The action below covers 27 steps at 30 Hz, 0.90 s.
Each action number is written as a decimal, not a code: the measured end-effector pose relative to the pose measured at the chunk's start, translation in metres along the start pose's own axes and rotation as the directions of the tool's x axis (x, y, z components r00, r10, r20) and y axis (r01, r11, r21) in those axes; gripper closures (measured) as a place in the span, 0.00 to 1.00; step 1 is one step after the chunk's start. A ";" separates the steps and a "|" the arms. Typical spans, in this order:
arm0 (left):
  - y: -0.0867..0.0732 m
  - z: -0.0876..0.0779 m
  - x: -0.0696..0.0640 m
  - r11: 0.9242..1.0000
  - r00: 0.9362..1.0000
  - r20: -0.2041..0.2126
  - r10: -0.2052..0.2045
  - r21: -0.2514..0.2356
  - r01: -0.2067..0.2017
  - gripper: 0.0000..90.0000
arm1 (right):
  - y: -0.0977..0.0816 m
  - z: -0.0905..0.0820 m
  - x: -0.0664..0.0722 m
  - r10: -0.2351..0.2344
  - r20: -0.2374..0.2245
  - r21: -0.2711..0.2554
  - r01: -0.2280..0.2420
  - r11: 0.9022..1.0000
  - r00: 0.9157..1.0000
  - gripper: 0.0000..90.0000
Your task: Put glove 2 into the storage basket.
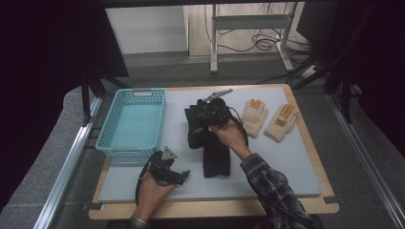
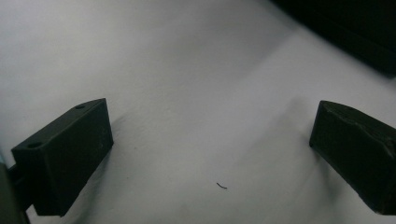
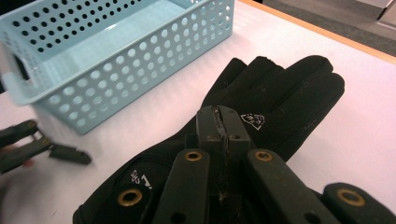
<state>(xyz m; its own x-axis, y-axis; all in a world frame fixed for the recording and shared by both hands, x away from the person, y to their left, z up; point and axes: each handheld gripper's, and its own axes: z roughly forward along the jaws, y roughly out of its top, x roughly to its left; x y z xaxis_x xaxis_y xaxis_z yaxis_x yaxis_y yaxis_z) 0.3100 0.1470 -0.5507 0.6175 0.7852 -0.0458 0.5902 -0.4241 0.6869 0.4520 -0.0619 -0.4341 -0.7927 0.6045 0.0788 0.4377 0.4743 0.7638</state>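
Right gripper (image 1: pixel 206 110) sits over the black gloves (image 1: pixel 203 138) at mat centre; in the right gripper view its jaws are pressed together, pads meeting edge to edge, with a black glove (image 3: pixel 275 102) lying directly behind and under them. Whether any fabric is caught between the pads cannot be told. That glove lies flat, fingers toward 1 o'clock in the right gripper view, white logo near the knuckles. In the high view the black gloves form a dark pile running from centre toward 6 o'clock, cuff ends nearest the person. Left gripper (image 1: pixel 184 175) rests low on the mat (image 1: pixel 296 162) at about 7 o'clock of the pile, well apart from it; jaws spread wide, bare mat between them in the left gripper view (image 2: pixel 210 154). Basket (image 1: pixel 106 129), light blue and perforated, sits at 9 o'clock of the pile, near it, not touching, nothing inside. Two cream gloves (image 1: pixel 267 119) lie side by side at 3 o'clock of the right gripper, fingers pointing to 12, apart from the black ones.
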 end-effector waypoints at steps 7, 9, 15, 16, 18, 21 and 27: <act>0.000 0.000 0.000 1.000 1.000 -0.001 0.003 0.003 -0.003 0.00 | -0.020 -0.040 0.003 0.015 0.013 -0.030 -0.015 0.999 1.000 0.98; 0.000 0.000 0.000 1.000 1.000 -0.001 0.002 0.003 -0.002 0.00 | -0.028 -0.048 0.005 0.017 0.020 -0.032 -0.016 0.999 1.000 0.98; 0.000 0.000 -0.001 1.000 1.000 -0.001 -0.007 -0.004 0.007 0.00 | -0.054 -0.067 0.009 0.039 0.050 -0.029 -0.038 0.999 0.998 0.98; 0.000 0.000 -0.001 1.000 1.000 -0.001 -0.007 -0.004 0.007 0.00 | -0.057 -0.068 0.009 0.044 0.051 -0.031 -0.043 0.999 0.998 0.98; 0.000 0.000 -0.001 1.000 1.000 -0.001 -0.007 -0.004 0.007 0.00 | -0.063 -0.071 0.010 0.059 0.055 -0.037 -0.057 0.998 0.997 0.98; 0.000 0.000 -0.001 1.000 1.000 -0.002 -0.007 -0.004 0.007 0.00 | -0.069 -0.070 0.013 0.077 0.055 -0.045 -0.074 0.996 0.996 0.98; 0.000 0.000 -0.001 1.000 1.000 -0.002 -0.006 -0.004 0.006 0.00 | -0.089 -0.048 0.017 0.080 0.069 -0.012 -0.079 0.997 0.994 0.98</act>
<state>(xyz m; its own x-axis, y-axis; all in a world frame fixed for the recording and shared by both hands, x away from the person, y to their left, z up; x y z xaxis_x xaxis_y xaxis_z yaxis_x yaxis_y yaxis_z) 0.3099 0.1465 -0.5507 0.6132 0.7885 -0.0485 0.5917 -0.4177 0.6896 0.3790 -0.1241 -0.4702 -0.7241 0.6831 0.0952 0.4939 0.4172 0.7629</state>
